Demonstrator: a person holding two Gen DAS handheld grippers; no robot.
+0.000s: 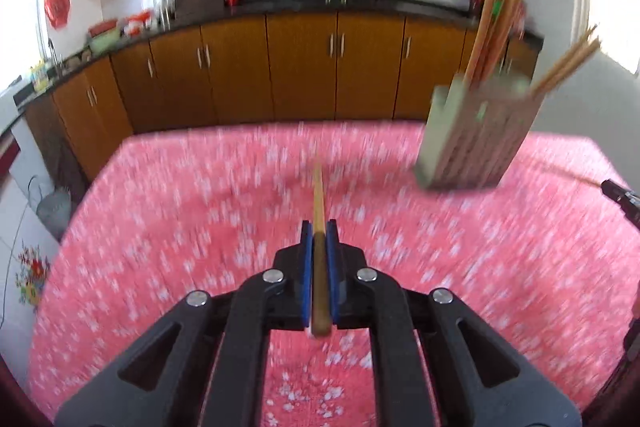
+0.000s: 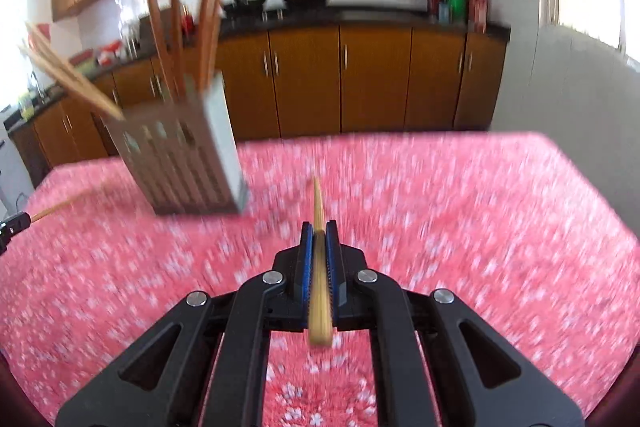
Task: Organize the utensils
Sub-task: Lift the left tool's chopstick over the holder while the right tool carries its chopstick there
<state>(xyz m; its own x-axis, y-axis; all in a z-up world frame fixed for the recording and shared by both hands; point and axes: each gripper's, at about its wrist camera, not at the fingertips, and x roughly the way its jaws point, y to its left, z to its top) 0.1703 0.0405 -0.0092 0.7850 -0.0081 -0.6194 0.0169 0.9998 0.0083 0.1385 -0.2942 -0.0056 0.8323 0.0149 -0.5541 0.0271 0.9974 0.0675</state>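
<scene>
1. Chopsticks in both tools: your left gripper (image 1: 319, 231) is pinching one chopstick (image 1: 318, 195) lengthwise between its blue pads, and your right gripper (image 2: 319, 231) is pinching another chopstick (image 2: 317, 203) the same way. Each stick pokes out forward, over the pink tablecloth (image 1: 160, 207).
2. Holder (image 1: 476, 135) stands on the cloth, ahead-right of the left tool and ahead-left of the right tool; it is well apart from both tips and already crowded with sticks (image 2: 176, 23).
3. Risk: both views are blurred, so you're probably moving fast; a tip could clip the holder wall and tip it.
4. Risk: the two tools sit on opposite sides of the holder, so going in together could make them collide. Take turns.
5. Risk: the leaning sticks may block the opening and deflect yours out.
6. Risk: the grip sits near one end, so a stick may pivot.
</scene>
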